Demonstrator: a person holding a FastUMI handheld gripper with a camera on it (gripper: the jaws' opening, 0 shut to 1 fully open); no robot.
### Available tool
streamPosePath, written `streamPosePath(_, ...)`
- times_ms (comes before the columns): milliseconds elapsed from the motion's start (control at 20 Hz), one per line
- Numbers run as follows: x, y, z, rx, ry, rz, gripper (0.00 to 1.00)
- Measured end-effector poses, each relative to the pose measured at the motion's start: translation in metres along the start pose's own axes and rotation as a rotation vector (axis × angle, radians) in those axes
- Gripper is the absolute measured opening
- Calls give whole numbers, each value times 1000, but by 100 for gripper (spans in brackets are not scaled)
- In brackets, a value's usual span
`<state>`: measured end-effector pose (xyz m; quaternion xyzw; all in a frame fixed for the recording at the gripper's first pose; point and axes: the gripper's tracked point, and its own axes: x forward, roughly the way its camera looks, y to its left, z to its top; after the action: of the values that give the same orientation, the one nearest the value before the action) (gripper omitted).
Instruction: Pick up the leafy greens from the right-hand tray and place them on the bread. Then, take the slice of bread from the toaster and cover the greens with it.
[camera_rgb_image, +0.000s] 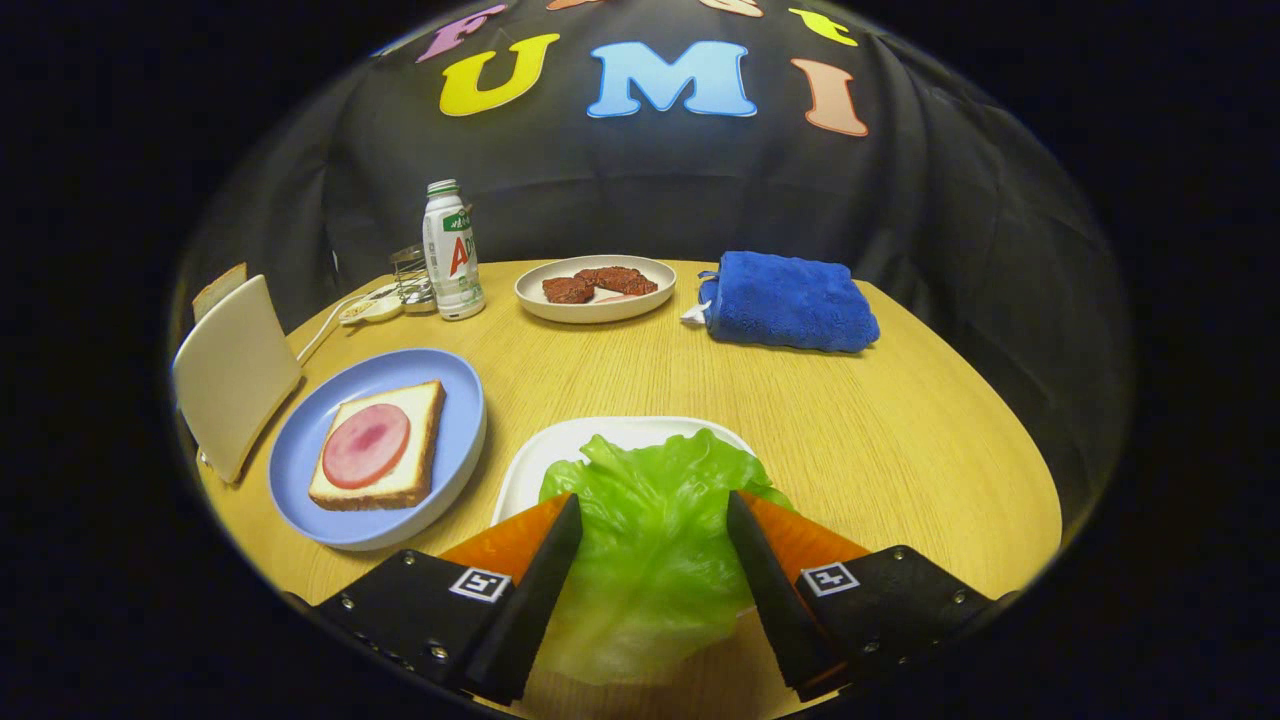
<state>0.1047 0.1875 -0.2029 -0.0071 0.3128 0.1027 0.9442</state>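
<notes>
Round wooden table (900, 430) under warm light, backed by black cloth. My tongs (655, 510) hang low over a white tray (560, 450), fingers spread about a leaf's width apart, a green lettuce leaf (650, 540) lying between them; whether either finger presses it I cannot tell. Left of that tray sits a blue plate (300, 470) holding a bread slice (400, 440) topped with a pink ham round (366, 446). Further left stands a cream toaster (232, 375). Beyond the tray: a drink bottle (452, 250), a plate of brown patties (596, 288), a folded blue towel (790, 300).
</notes>
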Motion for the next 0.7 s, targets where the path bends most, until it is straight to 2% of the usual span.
streamPosePath(50,11,-2,-1,5,-1,1,83)
streamPosePath(100,3,-1,1,-2,0,-3,77)
streamPosePath(250,5,5,0,2,-6,8,77)
streamPosePath(350,7,3,-1,20,-2,-6,25)
streamPosePath(450,6,6,0,-2,-10,-9,25)
streamPosePath(500,2,7,4,25,-18,-2,25)
streamPosePath(550,4,9,2,26,-17,6,1)
streamPosePath(700,4,9,1,23,-20,8,1)
